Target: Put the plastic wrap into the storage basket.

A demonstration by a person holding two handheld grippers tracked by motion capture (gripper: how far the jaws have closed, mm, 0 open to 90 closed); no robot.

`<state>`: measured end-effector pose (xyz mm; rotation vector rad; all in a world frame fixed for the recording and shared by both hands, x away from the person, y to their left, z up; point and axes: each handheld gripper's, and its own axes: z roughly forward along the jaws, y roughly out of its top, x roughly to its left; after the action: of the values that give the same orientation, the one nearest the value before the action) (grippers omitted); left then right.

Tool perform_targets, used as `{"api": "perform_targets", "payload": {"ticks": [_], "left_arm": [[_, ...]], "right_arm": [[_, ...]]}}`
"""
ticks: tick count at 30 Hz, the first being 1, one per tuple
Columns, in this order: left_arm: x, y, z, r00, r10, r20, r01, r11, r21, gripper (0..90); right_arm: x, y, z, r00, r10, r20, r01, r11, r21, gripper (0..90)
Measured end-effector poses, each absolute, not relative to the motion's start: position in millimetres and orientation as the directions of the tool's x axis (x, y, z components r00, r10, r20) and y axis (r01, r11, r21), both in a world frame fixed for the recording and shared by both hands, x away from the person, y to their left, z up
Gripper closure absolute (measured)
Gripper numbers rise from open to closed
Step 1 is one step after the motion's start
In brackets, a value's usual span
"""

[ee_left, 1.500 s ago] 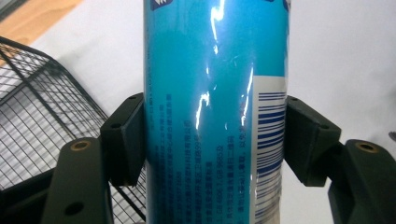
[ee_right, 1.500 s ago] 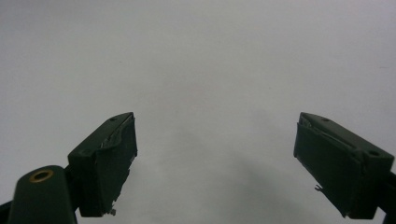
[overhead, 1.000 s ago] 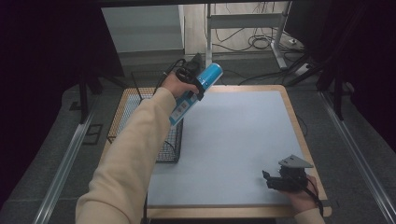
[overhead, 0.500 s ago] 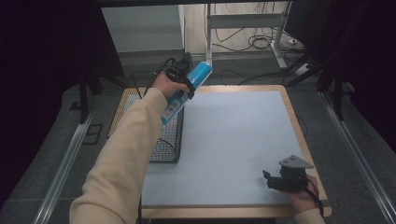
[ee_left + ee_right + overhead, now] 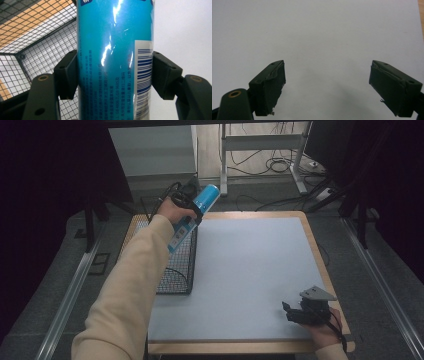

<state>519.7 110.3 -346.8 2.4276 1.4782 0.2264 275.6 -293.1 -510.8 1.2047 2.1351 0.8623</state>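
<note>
Table (image 5: pixel 310 245) carries a pale sheet (image 5: pixel 250 270) and serves as the landmark. At its near right corner the right gripper (image 5: pixel 289 310) rests on the sheet, fingers (image 5: pixel 270 87) spread wide with nothing between them. Along the table's left side stands a wire basket (image 5: pixel 177 270). Above the basket's far end, the left gripper (image 5: pixel 192 212) holds a blue can (image 5: pixel 192 217) tilted in the air, fingers (image 5: pixel 67 75) clamped on the can's sides.
</note>
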Motion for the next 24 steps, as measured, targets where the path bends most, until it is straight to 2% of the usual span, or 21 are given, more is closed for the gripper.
{"api": "perform_targets", "payload": {"ticks": [24], "left_arm": [[525.0, 141.7, -366.4, 0.422, 0.906, 0.024, 0.858, -0.408, 0.311, 31.5]], "right_arm": [[275.9, -293.0, -511.4, -0.454, 0.881, -0.135, 0.542, 0.394, 0.742, 14.1]]}}
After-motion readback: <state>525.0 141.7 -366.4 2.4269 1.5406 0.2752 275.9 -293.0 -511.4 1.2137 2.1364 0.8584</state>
